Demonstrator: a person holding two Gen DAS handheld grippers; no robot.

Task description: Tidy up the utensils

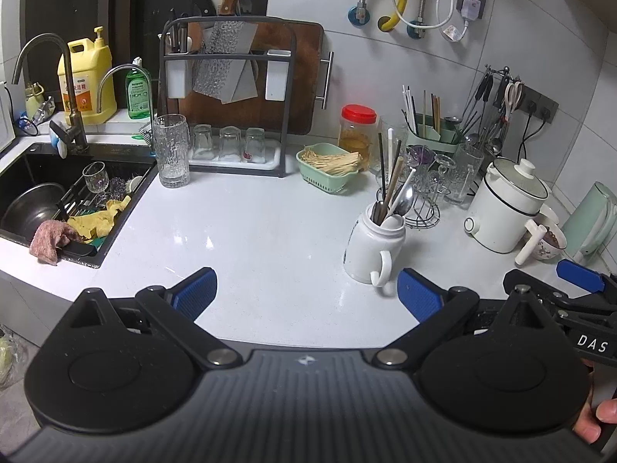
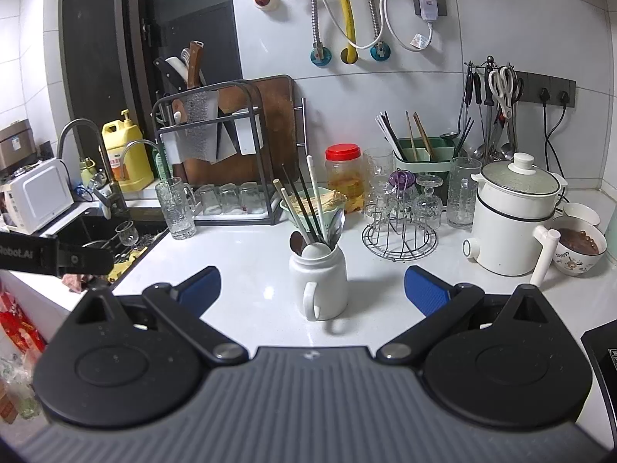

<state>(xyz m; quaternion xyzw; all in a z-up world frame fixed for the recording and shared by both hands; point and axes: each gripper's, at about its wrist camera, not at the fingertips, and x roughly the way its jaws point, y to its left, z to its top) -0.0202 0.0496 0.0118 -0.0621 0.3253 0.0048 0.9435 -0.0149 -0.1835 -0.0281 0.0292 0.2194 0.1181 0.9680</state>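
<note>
Blue-padded fingers of the left gripper and right gripper are spread wide, holding nothing.

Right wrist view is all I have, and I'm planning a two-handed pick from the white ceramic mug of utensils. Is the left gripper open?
Observer: Yes. The left gripper is open and empty, its blue pads wide apart, with the white ceramic mug just ahead of its right finger.
Operator: What's deep in the sink? I can't see in.
Observer: A steel bowl lies in the black sink, at its left end.
</note>
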